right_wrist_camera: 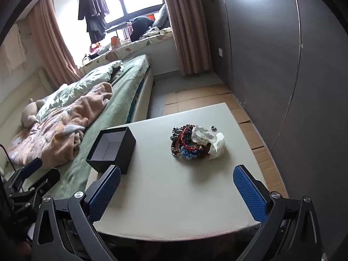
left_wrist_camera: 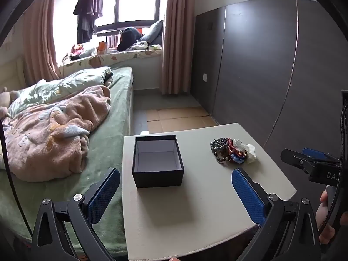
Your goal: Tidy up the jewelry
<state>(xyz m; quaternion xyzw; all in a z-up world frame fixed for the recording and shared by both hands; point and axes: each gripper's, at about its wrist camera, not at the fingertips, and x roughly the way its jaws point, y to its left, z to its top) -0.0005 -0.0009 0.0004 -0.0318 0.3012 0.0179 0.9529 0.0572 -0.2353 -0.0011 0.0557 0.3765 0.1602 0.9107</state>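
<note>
Jewelry: a tangled heap (right_wrist_camera: 189,141) at 12 o'clock from the right gripper (right_wrist_camera: 176,187), on the white table (right_wrist_camera: 165,195).
Box: black (left_wrist_camera: 158,160), lidless at 10 o'clock, likely waiting to receive pieces.
Left gripper: (left_wrist_camera: 175,191) spread wide, holding nothing, facing the box.
Right gripper: spread wide, empty, aimed at the heap.

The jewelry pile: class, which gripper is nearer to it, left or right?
Right. The right gripper points almost straight at the jewelry pile, just short of it. The left gripper faces the box, with the pile off to its right.

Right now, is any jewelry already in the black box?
No. The black box shows only its bare pale lining; the jewelry pile sits apart on the table.
</note>
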